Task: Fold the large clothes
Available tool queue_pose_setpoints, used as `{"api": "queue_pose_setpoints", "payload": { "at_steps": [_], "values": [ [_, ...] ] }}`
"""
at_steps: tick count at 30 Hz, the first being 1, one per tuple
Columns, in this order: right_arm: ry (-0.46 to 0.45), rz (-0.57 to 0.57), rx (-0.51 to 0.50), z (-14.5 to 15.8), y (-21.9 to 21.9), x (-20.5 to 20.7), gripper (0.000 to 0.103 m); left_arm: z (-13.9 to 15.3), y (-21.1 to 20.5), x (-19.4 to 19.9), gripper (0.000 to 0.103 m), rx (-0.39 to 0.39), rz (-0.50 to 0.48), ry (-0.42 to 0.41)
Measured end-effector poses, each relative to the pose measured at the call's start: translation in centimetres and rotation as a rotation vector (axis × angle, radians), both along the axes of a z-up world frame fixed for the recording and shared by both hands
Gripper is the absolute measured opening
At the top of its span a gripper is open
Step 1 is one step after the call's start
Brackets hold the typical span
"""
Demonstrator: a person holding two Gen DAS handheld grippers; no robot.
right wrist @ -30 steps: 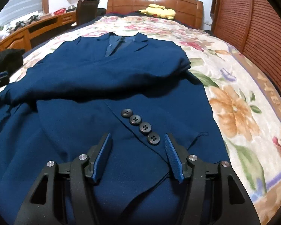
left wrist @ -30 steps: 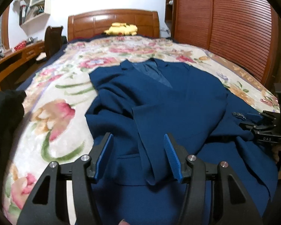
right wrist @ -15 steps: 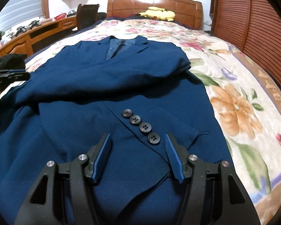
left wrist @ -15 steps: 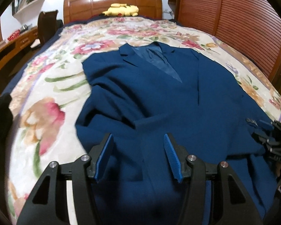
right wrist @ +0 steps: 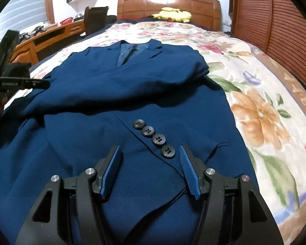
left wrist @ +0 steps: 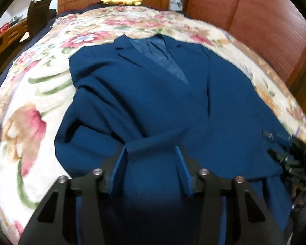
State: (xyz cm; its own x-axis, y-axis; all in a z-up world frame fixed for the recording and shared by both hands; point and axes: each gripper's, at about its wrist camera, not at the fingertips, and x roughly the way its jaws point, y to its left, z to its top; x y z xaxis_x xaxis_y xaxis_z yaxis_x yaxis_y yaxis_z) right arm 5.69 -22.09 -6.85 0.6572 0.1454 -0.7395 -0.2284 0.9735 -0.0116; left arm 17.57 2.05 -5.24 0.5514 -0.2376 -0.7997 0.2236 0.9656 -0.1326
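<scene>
Your left gripper (left wrist: 151, 159) has just been closing its fingers around the jacket (left wrist: 153, 94) fold lying crosswise between them, while your right gripper (right wrist: 150, 169) sits with fingers apart over the buttoned cuff (right wrist: 153, 137).

navy blue jacket (left wrist: 153, 102) on cream floral bedspread (left wrist: 30, 106).

Open tongs (right wrist: 150, 170) — over navy jacket (right wrist: 116, 94)

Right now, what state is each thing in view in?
Blue jacket: lying front-up on the floral bedspread, a sleeve laid across its front.
Left tool: jaws have just been closing, a raised fold of the jacket pinched between them.
Right tool: open, over the buttoned cuff.
Yellow plush toy: lying by the headboard.
</scene>
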Motion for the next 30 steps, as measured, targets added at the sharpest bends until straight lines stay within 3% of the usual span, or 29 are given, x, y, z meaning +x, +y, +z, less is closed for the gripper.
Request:
{"api": "queue_pose_setpoints", "payload": {
  "at_steps": [2, 4, 7, 20, 24, 26, 30],
  "values": [
    [0.0, 0.001, 0.003, 0.0, 0.1, 0.1, 0.06, -0.1, -0.3, -0.3, 0.035, 0.036, -0.009, -0.001],
    [0.0, 0.001, 0.006, 0.0, -0.1, 0.1, 0.06, 0.0, -0.4, -0.7, 0.019, 0.057, -0.013, -0.008],
    [0.001, 0.001, 0.0, -0.1, -0.2, 0.2, 0.06, 0.9, -0.3, -1.7, 0.01, 0.063, -0.013, -0.044],
    [-0.043, -0.021, 0.013, 0.4, -0.7, -0.8, 0.06, 6.6, -3.6, -13.1, 0.008, 0.095, -0.062, -0.276],
    [-0.11, -0.041, 0.052, 1.8, -1.6, -2.4, 0.06, 7.0, -4.7, -16.2, 0.004, 0.079, -0.082, -0.3],
    [-0.093, -0.024, 0.081, 2.1, -2.0, -2.8, 0.06, 6.8, -5.2, -17.6, 0.004, 0.073, -0.086, -0.297],
    [-0.054, -0.021, -0.002, 2.2, -1.9, -3.6, 0.06, 6.5, -6.1, -19.1, 0.004, 0.072, -0.1, -0.289]
  ]
}}
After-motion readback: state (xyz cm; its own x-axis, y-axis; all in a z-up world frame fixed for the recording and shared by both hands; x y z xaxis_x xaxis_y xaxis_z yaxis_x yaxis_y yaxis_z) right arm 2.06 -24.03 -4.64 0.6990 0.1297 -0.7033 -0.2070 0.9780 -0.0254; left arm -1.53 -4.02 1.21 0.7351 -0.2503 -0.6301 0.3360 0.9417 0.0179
